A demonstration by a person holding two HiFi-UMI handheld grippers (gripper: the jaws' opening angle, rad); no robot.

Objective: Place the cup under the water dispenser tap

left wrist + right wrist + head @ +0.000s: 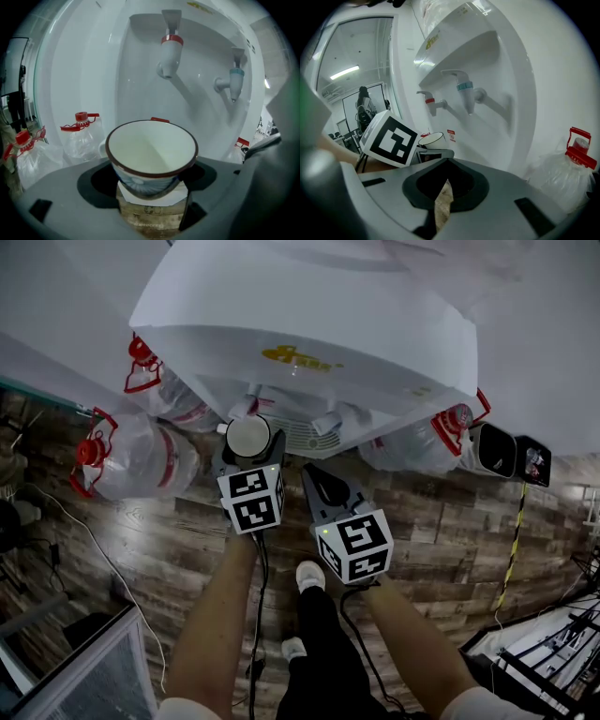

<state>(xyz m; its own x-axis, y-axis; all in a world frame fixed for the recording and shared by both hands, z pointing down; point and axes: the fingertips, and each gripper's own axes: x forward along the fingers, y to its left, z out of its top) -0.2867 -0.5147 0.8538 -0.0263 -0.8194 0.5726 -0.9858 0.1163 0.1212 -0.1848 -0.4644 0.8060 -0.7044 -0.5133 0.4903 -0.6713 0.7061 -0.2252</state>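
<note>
A white enamel cup with a dark red rim and a blue pattern is empty and upright, and my left gripper is shut on its lower part. In the head view the cup sits just in front of the white water dispenser, near its drip grille. The red tap hangs above and slightly right of the cup, with the blue tap further right. My right gripper is shut and empty, beside the left one. From the right gripper view the cup shows below the red tap.
Clear plastic bottles with red caps lie on the wood-look floor left of the dispenser, and more lie on its right. One bottle is close on the right. Black boxes stand further right. The person's feet are below the grippers.
</note>
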